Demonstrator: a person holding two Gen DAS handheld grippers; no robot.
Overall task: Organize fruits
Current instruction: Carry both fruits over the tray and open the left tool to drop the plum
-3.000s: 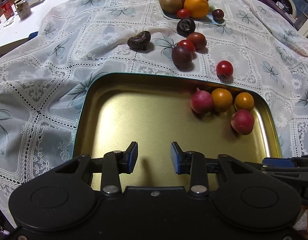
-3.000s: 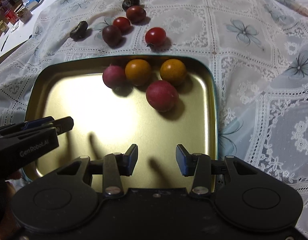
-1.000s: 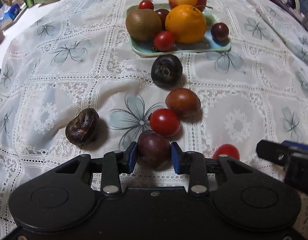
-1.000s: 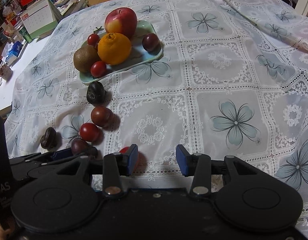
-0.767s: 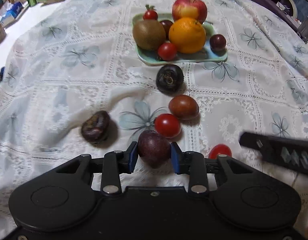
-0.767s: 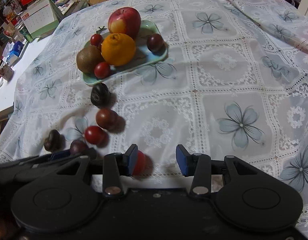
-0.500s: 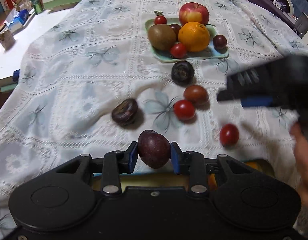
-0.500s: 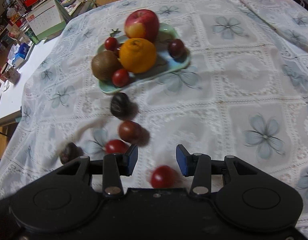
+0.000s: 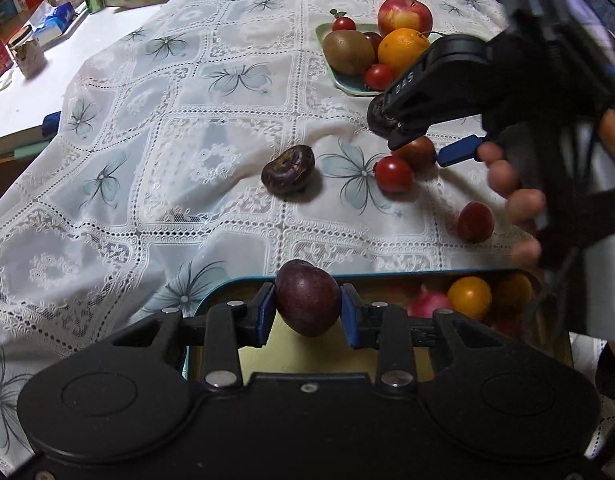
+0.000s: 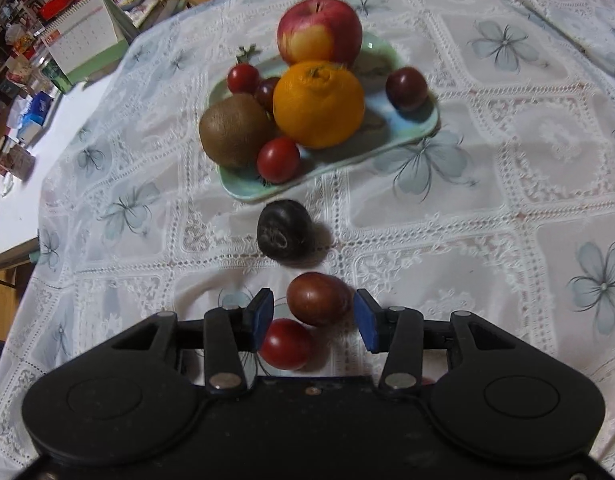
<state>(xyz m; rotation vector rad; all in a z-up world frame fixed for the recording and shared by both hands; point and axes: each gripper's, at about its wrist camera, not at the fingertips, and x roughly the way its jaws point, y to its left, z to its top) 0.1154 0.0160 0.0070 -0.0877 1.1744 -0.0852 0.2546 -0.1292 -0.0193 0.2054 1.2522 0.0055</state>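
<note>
My left gripper is shut on a dark purple plum and holds it over the near rim of the gold tray. The tray holds orange and pink fruits. My right gripper is open, its blue pads on either side of a brown-red fruit on the cloth, with a red tomato just below. It also shows in the left wrist view above the loose fruits.
A pale green plate carries an apple, orange, kiwi and small red fruits. A black round fruit lies before it. A wrinkled dark fruit and a red tomato lie on the lace cloth. Clutter stands far left.
My left gripper closed on the plum, lifted it and drew it back over the tray. My right gripper moved forward past the lone tomato to straddle the brown-red fruit.
</note>
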